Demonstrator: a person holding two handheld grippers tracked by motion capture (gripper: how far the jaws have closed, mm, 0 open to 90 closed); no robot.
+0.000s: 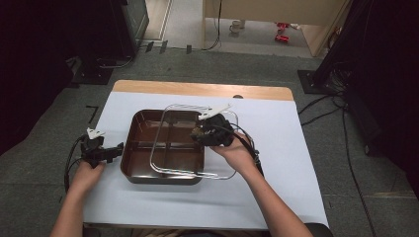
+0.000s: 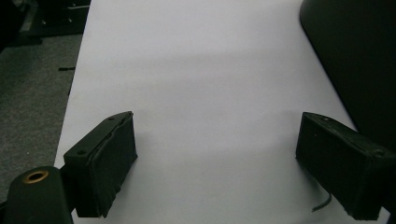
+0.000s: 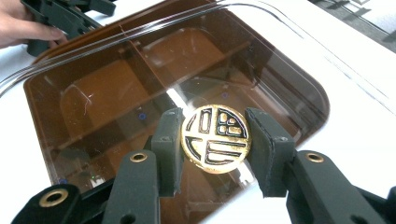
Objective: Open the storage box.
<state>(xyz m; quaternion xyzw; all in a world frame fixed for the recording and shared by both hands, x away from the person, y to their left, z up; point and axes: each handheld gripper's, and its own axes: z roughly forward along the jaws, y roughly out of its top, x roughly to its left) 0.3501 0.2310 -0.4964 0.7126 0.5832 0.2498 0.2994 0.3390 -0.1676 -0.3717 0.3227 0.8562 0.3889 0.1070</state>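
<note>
- gold-and-black round knob (image 3: pixel 216 138) sits pinched between the two black jaws of the right gripper (image 3: pixel 216 144), the pads pressing on either side of it; the jaws are closed as far as the knob allows.
- that knob is fixed on a clear lid (image 1: pixel 190 140), which the right gripper (image 1: pixel 211 131) carries tilted over the brown tray (image 1: pixel 129 148); in the high view the lid overlaps the tray's right part and juts past its rim toward 3 o'clock.
- brown tray lies on the white table cover (image 1: pixel 276 163) just left of its centre; dividers split it into compartments, seen through the lid in the right gripper view.
- left gripper (image 1: pixel 101 150) rests on the white cover at 9 o'clock of the tray, just beside its rim, held by the person's left hand (image 1: pixel 88 175).
- left gripper's jaws stand wide apart with nothing but bare white cover (image 2: pixel 205 70) between them; the tray's dark wall (image 2: pixel 355 60) shows toward 2 o'clock in that view.
- grey carpet floor (image 1: pixel 49 143) surrounds the table.
</note>
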